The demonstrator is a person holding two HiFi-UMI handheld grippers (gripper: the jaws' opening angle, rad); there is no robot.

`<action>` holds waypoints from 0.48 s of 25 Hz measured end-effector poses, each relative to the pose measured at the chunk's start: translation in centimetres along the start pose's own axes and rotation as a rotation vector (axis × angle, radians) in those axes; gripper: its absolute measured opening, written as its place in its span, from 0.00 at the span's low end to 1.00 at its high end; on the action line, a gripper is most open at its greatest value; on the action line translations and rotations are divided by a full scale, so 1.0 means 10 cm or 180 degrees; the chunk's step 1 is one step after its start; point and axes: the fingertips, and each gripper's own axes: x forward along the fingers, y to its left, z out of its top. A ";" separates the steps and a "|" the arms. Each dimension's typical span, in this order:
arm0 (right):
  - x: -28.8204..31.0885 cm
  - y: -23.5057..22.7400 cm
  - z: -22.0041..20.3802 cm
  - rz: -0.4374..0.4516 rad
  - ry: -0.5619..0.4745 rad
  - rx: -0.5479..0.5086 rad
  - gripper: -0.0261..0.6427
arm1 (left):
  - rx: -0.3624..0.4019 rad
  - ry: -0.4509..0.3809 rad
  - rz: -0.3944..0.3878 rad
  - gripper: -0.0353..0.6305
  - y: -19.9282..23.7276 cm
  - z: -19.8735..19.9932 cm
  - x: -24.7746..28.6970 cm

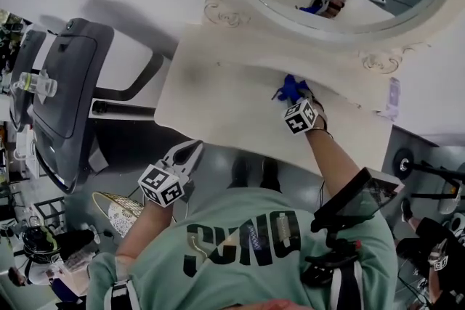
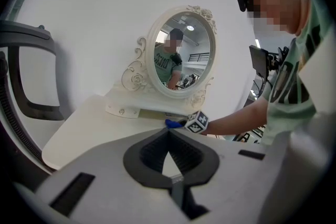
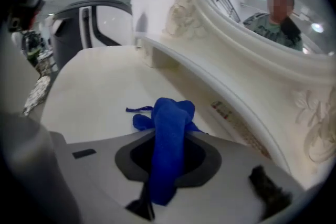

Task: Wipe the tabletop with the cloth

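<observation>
Near the back of the tabletop [image 1: 218, 109], beside one oval mirror [image 2: 181, 52], a single blue cloth [image 3: 167, 113] lies along the jaws of the right gripper [image 3: 169, 131], which clamp it; its bunched end points forward, its tail partly hidden. Left gripper [image 2: 169, 136] is off the tabletop's edge, jaws together, empty

Green T-shirt [image 1: 240, 243]; grey right gripper [image 1: 300, 101] bears marker cube [image 1: 301, 117].

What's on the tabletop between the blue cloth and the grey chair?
Nothing: the tabletop is bare from the blue cloth to the grey chair, as the head view shows.
</observation>
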 end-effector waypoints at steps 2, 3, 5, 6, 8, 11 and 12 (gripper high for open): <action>-0.23 0.58 -0.05 0.0375 -0.0001 -0.0291 0.15 | -0.0012 -0.0019 -0.0079 0.05 0.07 0.01 0.00; -0.37 0.89 -0.10 0.0564 -0.0002 -0.0388 0.15 | -0.0011 -0.0029 -0.0134 0.05 0.10 0.02 0.01; -0.65 1.47 -0.23 0.0918 0.0000 -0.0478 0.15 | 0.0009 -0.0046 -0.0261 0.05 0.14 0.05 0.03; -0.76 1.71 -0.29 0.1055 0.0003 -0.0469 0.15 | 0.0031 -0.0051 -0.0326 0.05 0.16 0.06 0.04; -0.91 2.02 -0.37 0.1236 0.0021 -0.0341 0.15 | 0.0095 -0.0051 -0.0440 0.05 0.19 0.09 0.04; -0.97 2.22 -0.40 0.1408 0.0102 -0.0102 0.15 | 0.0154 -0.0041 -0.0560 0.05 0.25 0.12 0.01; -0.98 2.22 -0.40 0.1430 0.0122 -0.0054 0.15 | 0.0159 -0.0037 -0.0597 0.05 0.26 0.13 0.01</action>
